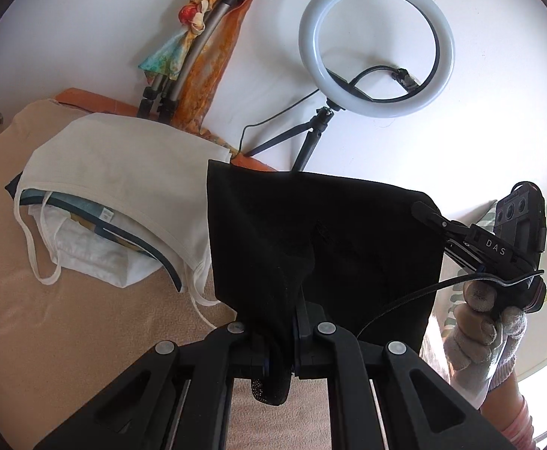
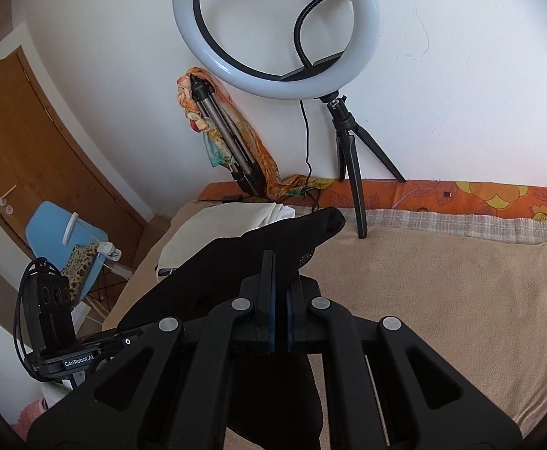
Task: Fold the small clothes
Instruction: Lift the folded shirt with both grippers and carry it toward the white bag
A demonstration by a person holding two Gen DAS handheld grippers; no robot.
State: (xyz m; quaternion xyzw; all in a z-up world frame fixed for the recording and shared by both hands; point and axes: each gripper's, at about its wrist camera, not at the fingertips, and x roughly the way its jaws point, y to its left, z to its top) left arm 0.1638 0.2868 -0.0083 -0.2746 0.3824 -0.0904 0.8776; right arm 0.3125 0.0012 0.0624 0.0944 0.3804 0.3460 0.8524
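Item one: my left gripper, low centre of the left wrist view, its fingers pressed together on an edge of the black garment. The cloth spreads out across the middle of that frame, held off the beige blanket.

Item two: my right gripper, centre of the right wrist view, clamped on another edge of the same black garment, which runs from the lower left toward the frame's middle. In the left wrist view this gripper appears at the right edge, gripped by a gloved hand.

Item three: a pile of white clothes, left of centre in the left wrist view, touching the black cloth's left side.

Item four: a ring light on a small tripod, top centre of the right wrist view, against the white wall.

Item five: a folded tripod wrapped in a patterned scarf, leaning left of the light.
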